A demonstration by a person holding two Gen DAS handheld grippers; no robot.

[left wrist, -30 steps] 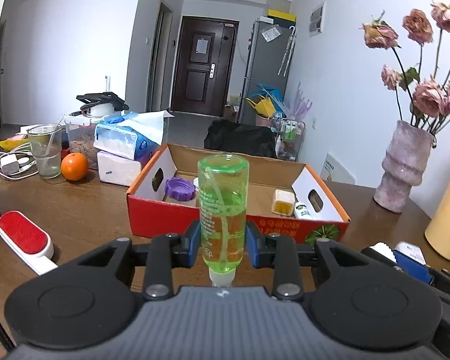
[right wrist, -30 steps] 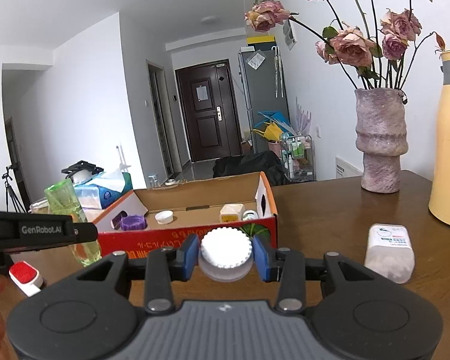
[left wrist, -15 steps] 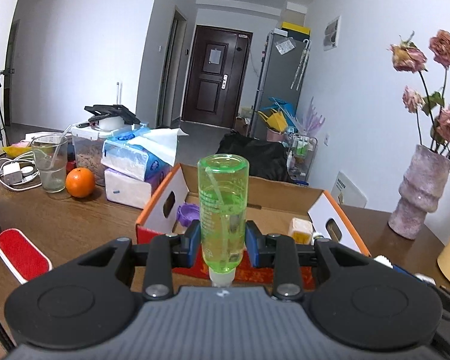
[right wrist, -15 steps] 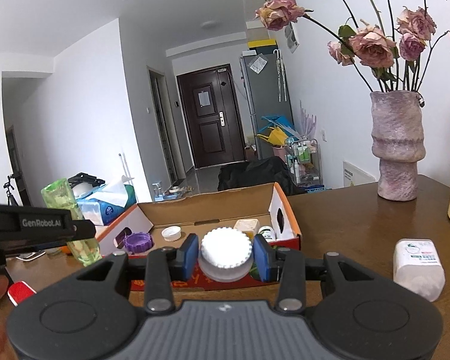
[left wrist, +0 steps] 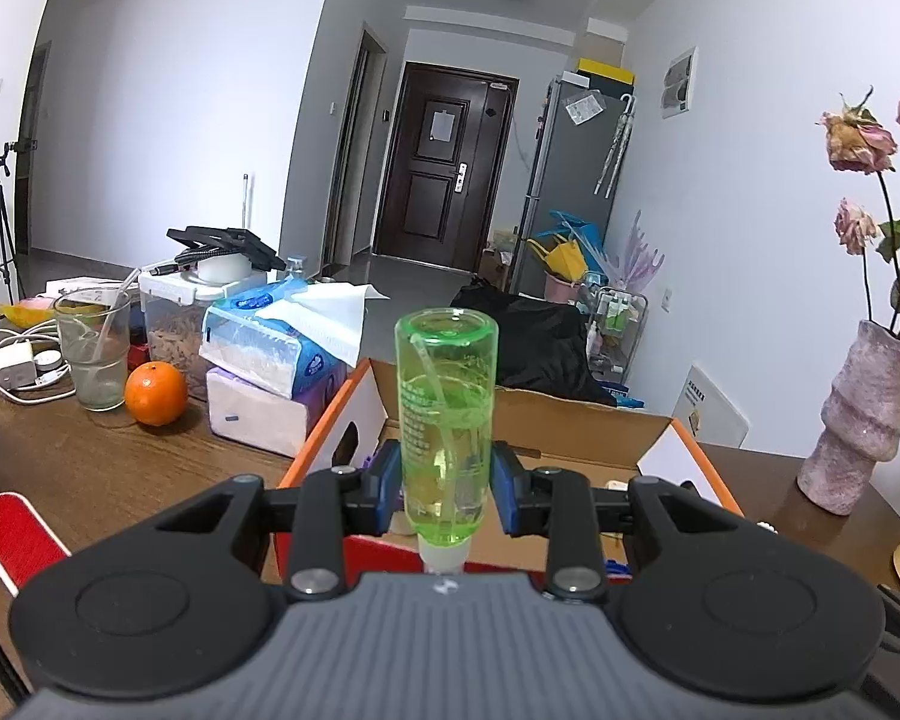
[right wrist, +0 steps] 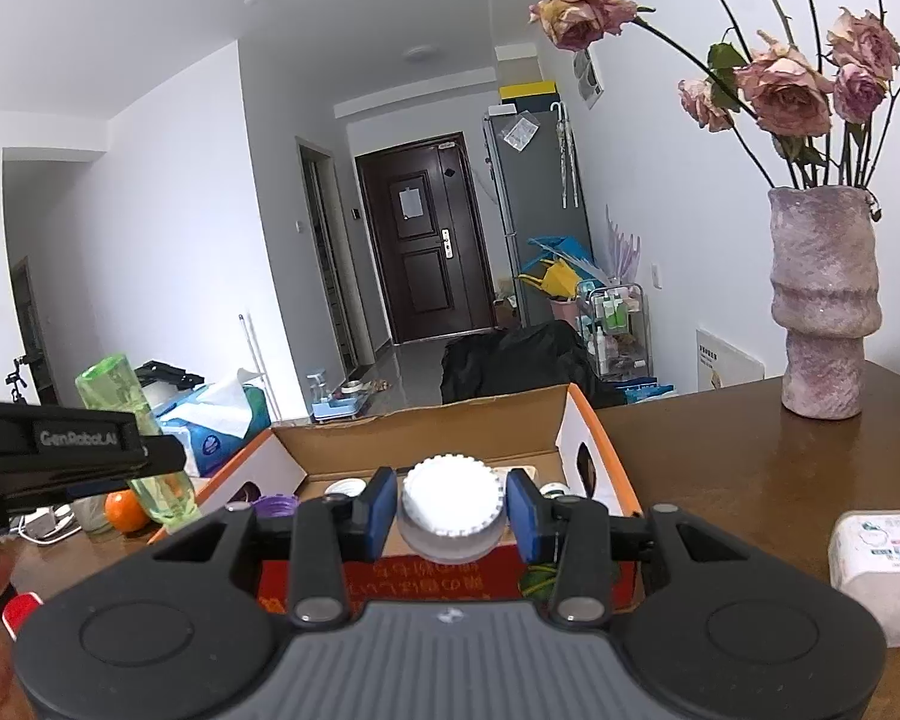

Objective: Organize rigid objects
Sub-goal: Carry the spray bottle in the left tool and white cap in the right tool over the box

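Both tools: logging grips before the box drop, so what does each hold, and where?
Left tool clamps the inverted green bottle low on its body, near the neck. Right tool clamps the white ribbed cap by its sides.

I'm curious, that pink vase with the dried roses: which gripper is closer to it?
Right. The right gripper, shut on a white cap, has the vase just off to its right. The left gripper, holding the green bottle, sits farther left, beyond the cardboard box.

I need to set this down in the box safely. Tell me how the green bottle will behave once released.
The green bottle is tall, narrow and held cap-down in the left hand-held gripper, so it would probably tip. Its round body would likely roll. Liquid fills roughly the lower half, so expect some sloshing weight.
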